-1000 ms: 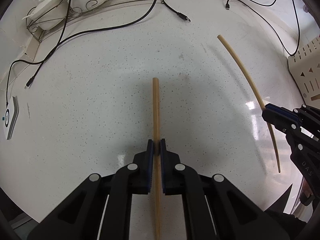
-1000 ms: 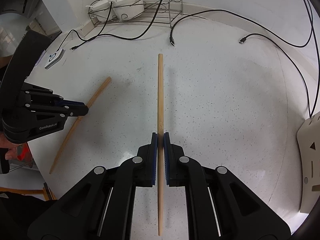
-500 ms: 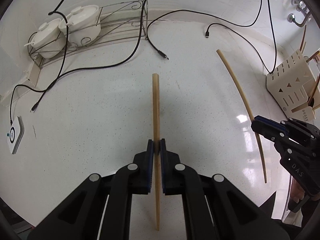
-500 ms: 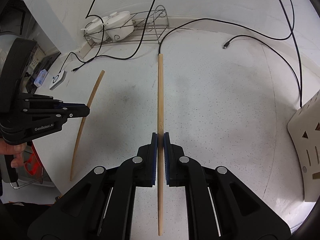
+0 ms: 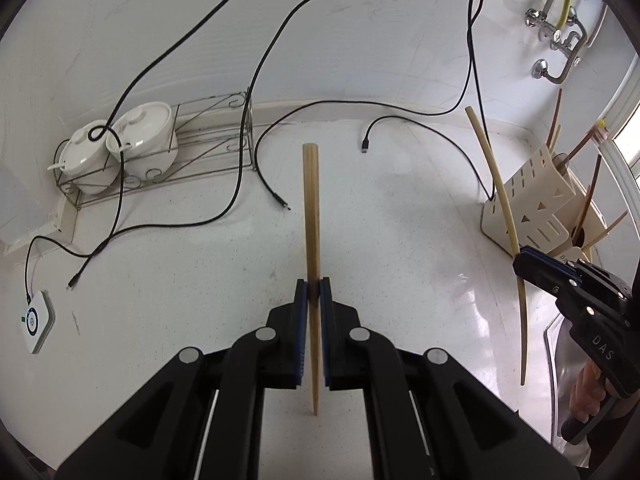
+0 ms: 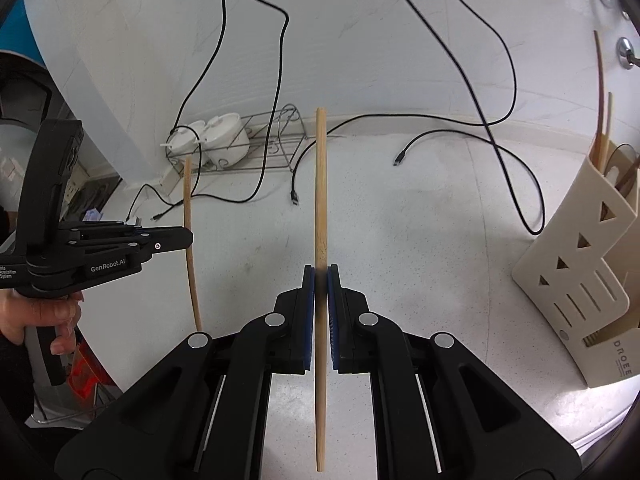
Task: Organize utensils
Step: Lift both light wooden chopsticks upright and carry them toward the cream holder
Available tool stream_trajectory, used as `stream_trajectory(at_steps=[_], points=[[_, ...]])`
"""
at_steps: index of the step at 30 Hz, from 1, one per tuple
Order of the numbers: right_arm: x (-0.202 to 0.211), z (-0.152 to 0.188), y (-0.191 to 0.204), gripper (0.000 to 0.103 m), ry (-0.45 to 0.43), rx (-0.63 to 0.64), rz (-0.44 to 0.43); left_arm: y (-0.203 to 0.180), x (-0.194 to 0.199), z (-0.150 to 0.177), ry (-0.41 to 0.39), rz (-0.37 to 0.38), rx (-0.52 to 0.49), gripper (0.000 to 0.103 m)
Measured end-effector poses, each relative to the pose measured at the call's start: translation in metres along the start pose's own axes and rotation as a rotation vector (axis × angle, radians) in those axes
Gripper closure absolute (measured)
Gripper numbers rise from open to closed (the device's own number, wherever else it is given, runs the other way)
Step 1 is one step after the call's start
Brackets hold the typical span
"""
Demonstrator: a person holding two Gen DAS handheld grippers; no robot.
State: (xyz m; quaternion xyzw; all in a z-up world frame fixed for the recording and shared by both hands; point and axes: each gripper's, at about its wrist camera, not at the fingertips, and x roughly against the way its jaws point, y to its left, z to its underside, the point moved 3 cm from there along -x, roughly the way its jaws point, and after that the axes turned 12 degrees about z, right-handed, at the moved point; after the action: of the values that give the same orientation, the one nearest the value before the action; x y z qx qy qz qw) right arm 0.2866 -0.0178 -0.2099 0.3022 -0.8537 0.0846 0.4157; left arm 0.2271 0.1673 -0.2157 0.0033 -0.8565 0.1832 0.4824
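Bamboo by its grain, each chopstick looks light, stiff and a bit slick, best pinched near mid-length. The left gripper (image 5: 313,292) has its jaws closed on one chopstick (image 5: 310,208), the right gripper (image 6: 320,280) on the other chopstick (image 6: 320,184). Both sticks are off the surface (image 5: 400,248), their long axes along the fingers, thick ends toward its far edge, with the holder (image 6: 576,264) at its right edge.

Bright, even lighting. Glare patch on white speckled desk (image 5: 476,312) at right, left view. Strong fisheye curvature, dark vignette corners. Focus sharp; shadows faint.
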Motion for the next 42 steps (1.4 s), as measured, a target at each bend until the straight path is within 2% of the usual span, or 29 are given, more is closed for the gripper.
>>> stream_trajectory(at_steps=[10,16,28,35,42], points=[[0.041,-0.014,-0.029,0.097,-0.12,-0.069,0.07,-0.03,0.015,-0.034,-0.101,0.046,-0.076,0.097],[0.07,-0.017,-0.047,0.097,-0.221,-0.101,0.14,-0.058,0.021,-0.06,-0.141,0.079,-0.146,0.097],[0.137,-0.012,-0.107,0.097,-0.465,-0.236,0.261,-0.145,0.047,-0.111,-0.24,0.183,-0.335,0.097],[0.168,-0.003,-0.141,0.097,-0.59,-0.258,0.378,-0.202,0.059,-0.131,-0.281,0.259,-0.428,0.097],[0.183,0.008,-0.158,0.097,-0.71,-0.183,0.54,-0.25,0.067,-0.143,-0.302,0.334,-0.481,0.097]])
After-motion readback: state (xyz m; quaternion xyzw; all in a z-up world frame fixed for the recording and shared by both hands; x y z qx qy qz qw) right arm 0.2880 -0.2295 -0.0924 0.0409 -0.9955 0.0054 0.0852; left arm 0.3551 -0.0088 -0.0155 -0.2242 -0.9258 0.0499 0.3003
